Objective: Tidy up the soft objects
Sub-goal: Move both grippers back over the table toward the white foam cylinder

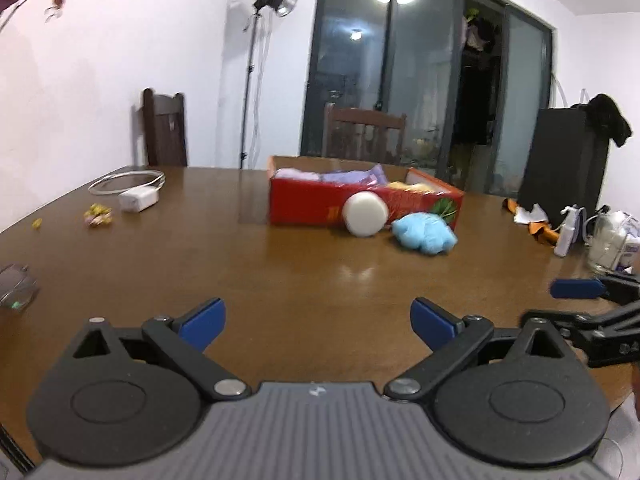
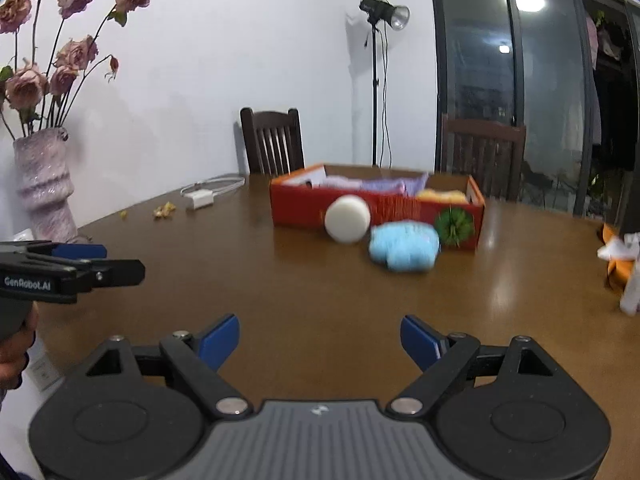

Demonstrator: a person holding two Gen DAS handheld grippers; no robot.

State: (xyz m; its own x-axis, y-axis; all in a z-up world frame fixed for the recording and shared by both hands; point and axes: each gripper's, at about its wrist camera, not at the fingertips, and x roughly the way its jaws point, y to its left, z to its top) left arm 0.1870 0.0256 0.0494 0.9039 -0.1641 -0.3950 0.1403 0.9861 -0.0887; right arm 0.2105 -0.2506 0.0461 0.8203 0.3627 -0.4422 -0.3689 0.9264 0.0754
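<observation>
A red cardboard box (image 1: 304,204) (image 2: 300,210) stands on the brown table and holds purple and yellow soft items. A white round sponge (image 1: 366,214) (image 2: 347,219) leans against the box's front. A light blue plush (image 1: 424,232) (image 2: 404,245) lies on the table next to it. My left gripper (image 1: 318,322) is open and empty, well short of them. My right gripper (image 2: 320,340) is open and empty, also short of them. Each gripper shows at the edge of the other's view.
A white charger with cable (image 1: 138,199) (image 2: 200,199) and small crumbs (image 1: 97,215) lie at the left. A vase of pink flowers (image 2: 44,188) stands far left. A spray bottle (image 1: 567,232), papers and a jar (image 1: 610,246) crowd the right. Chairs (image 2: 274,142) stand behind.
</observation>
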